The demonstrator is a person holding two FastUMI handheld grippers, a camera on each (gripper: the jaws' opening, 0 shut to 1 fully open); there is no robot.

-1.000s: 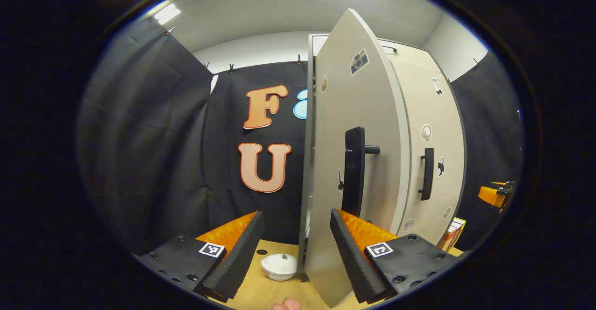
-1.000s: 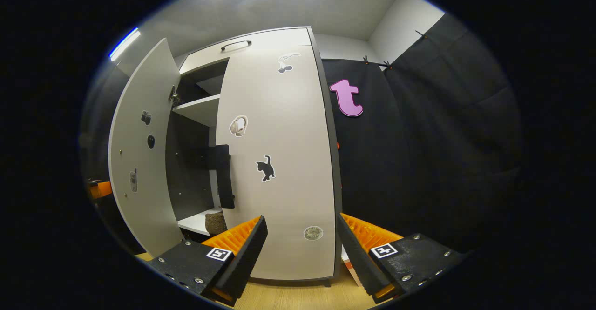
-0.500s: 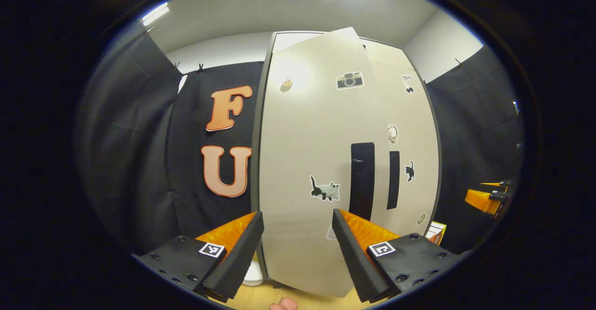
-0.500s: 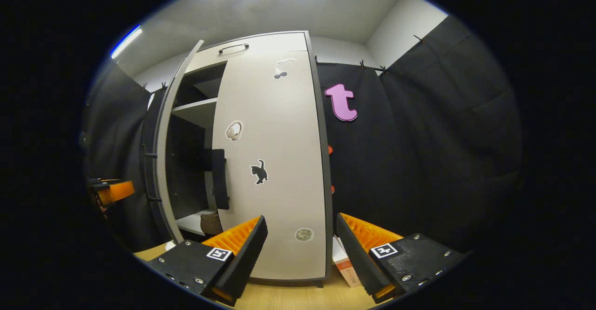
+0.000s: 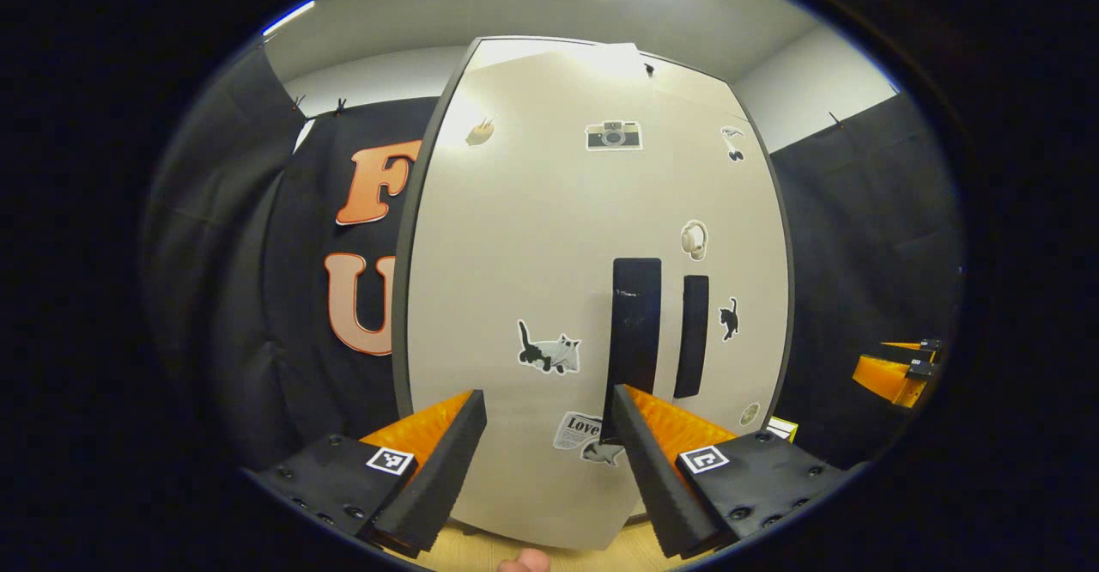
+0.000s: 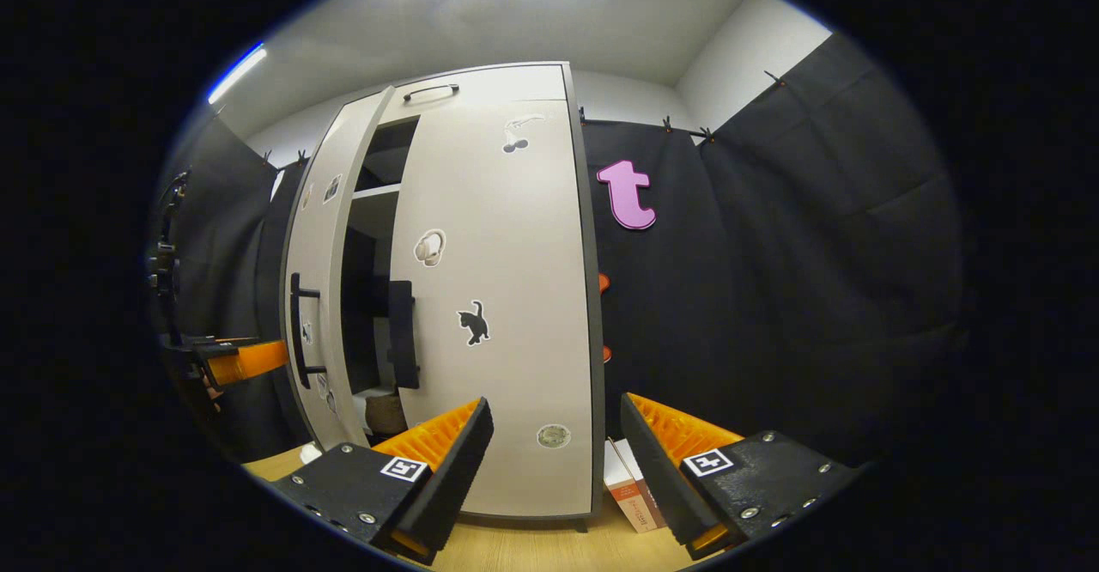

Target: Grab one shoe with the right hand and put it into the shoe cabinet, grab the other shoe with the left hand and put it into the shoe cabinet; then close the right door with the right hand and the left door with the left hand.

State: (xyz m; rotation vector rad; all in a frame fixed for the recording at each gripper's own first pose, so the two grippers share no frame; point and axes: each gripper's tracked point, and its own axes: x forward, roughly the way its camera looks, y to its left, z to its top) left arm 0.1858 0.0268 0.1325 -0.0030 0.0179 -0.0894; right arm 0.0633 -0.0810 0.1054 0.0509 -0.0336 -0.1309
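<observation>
The pale shoe cabinet (image 6: pixel 515 82) stands on a wooden table. Its right door (image 6: pixel 506 237) is shut. The left door (image 5: pixel 515 254) with a black handle (image 5: pixel 635 331) faces my left gripper (image 5: pixel 549 460) nearly flat. That gripper is open and holds nothing, close before the door's lower part. In the right gripper view the left door (image 6: pixel 322 237) is still ajar, and the narrow gap shows a shelf and part of a brown shoe (image 6: pixel 384 413). My right gripper (image 6: pixel 554 460) is open and holds nothing in front of the right door's lower edge.
A small cardboard box (image 6: pixel 631 486) leans by the cabinet's right foot. A bit of a white bowl (image 6: pixel 311 452) sits at the left foot. The other gripper (image 5: pixel 893 374) shows at the right edge of the left gripper view. Black cloth walls stand on both sides.
The left door has swung from wide open to nearly shut, with my left gripper following it. The right gripper has barely moved.
</observation>
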